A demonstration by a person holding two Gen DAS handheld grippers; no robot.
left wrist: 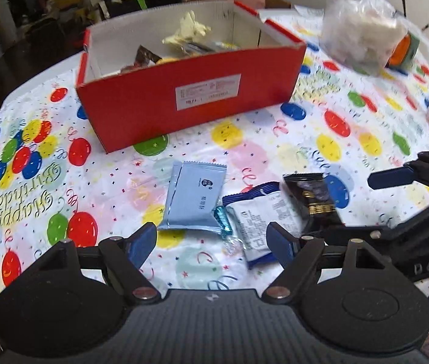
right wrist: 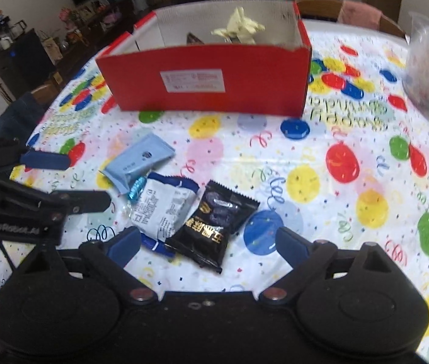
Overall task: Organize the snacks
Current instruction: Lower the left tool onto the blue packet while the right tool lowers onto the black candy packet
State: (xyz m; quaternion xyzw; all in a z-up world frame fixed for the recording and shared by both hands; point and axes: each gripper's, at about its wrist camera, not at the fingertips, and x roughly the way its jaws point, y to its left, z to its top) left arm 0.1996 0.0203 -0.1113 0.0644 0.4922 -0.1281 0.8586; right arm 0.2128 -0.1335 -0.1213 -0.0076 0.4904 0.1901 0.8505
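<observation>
Both grippers' fingers spread, empty, over balloon tablecloth w/ red box; cluttered room behind.

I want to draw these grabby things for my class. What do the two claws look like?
Both are matt black plastic. Each left claw and right claw has two dark blue flat finger pads, black linkage bars with shiny silver pivot pins, and two big rounded black humps behind. White lettering is printed on their sides, only partly readable. No cables show.
</observation>
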